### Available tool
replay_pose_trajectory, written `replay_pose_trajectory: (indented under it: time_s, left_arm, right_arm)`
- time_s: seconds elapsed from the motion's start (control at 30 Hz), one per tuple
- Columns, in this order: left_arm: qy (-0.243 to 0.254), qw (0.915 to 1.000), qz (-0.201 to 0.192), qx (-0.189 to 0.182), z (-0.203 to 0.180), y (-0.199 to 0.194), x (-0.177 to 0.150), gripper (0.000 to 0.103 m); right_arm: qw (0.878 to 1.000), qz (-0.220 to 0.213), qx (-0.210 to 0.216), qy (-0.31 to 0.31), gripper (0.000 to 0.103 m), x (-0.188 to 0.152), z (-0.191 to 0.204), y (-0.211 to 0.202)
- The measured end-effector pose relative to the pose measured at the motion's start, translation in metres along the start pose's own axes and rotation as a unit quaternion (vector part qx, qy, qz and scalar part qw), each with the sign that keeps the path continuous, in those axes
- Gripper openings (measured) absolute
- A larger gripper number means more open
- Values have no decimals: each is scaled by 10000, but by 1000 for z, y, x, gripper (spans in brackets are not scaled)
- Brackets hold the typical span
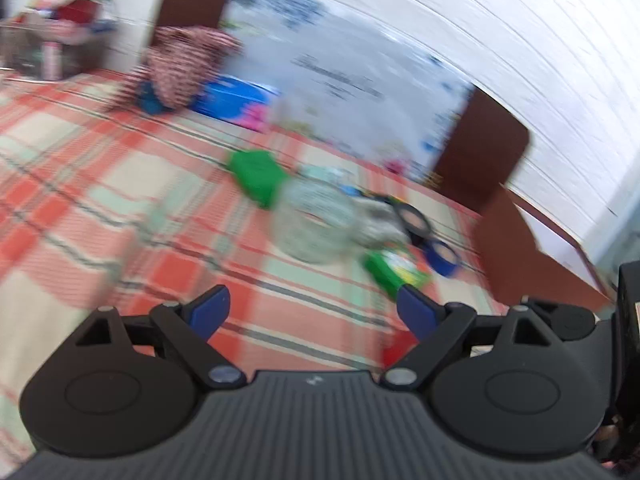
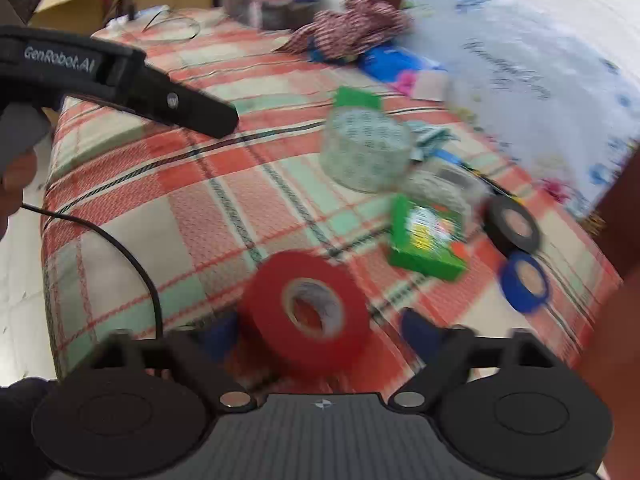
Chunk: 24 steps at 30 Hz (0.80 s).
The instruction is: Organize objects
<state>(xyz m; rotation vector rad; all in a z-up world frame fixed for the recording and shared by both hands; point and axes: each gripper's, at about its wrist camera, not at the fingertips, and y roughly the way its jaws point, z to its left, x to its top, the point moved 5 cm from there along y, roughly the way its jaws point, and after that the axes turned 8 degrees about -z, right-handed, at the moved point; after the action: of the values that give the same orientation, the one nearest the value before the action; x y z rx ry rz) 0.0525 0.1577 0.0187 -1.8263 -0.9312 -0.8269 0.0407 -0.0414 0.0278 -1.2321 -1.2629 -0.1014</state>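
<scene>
Plaid cloth in red, cream and pale green covers the desk (image 2: 224, 184), with a white wall behind. On it, nearest the right wrist camera, lies a red tape roll (image 2: 306, 312), tilted, its pale core showing; it sits between the spread fingers of the right gripper (image 2: 316, 330), and blur hides whether they touch it. Beyond it lie a green packet (image 2: 424, 236), a black tape roll (image 2: 512, 222), a blue tape roll (image 2: 524, 280) and a clear patterned container (image 2: 366, 152). The left gripper (image 1: 312, 312) hangs spread wide over bare cloth, pinching nothing.
</scene>
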Motion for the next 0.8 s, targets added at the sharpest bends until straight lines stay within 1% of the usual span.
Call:
replay_pose_trajectory:
  time_s: [0.03, 0.1, 0.17, 0.23, 0.27, 0.33, 0.37, 0.4, 0.43, 0.5, 0.57, 0.67, 0.7, 0.8]
  left_arm:
    - [71, 9999, 82, -94, -8, 4, -3, 92]
    - [209, 9989, 246, -341, -27, 10, -10, 92]
    - [360, 9969, 428, -547, -44, 14, -17, 91]
    - [562, 9949, 693, -473, -54, 22, -25, 90]
    - [579, 9938, 875, -378, -56, 27, -30, 83]
    - [395, 9902, 1294, -332, -55, 37, -40, 57]
    - [278, 9882, 1467, -341, -53, 40, -46, 53]
    - [186, 9867, 1583, -327, -52, 44, -52, 45]
    - [94, 9861, 1628, -320, -51, 47, -57, 43]
    - [-70, 9871, 1572, -296, -54, 49, -58, 37]
    - [120, 9881, 1510, -266, -65, 45, -52, 37]
    - [464, 9902, 1246, -431, -92, 38, -37, 37]
    - [546, 9901, 1185, -528, -102, 39, -31, 37]
    - [811, 9876, 1050, -836, -141, 49, -13, 37]
  right_arm:
    - [9998, -138, -18, 166, 97, -4, -1, -6]
    - [9983, -137, 130, 560, 94, -15, -2, -8]
    - [9956, -131, 170, 907, 92, -26, -3, -5]
    - [9954, -138, 154, 935, 87, -33, -3, -1]
    - [9955, -241, 118, 913, 86, -34, -2, -1]
    - [9948, -394, 80, 939, 80, -32, -3, -1]
    - [9942, -450, 74, 970, 79, -32, -4, 0]
    - [9938, -518, 74, 985, 78, -31, -6, 1]
    - [9933, -574, 101, 1000, 78, -31, -7, 4]
    - [9926, -679, 160, 995, 69, -31, -6, 5]
    - [9927, -764, -21, 929, 70, -28, -6, -2]
    - [9874, -1154, -281, 1046, 70, -27, -21, -22]
    - [9844, -1297, -415, 1116, 70, -26, -29, -29]
    - [9735, -1614, -1020, 1257, 70, -28, -58, -48]
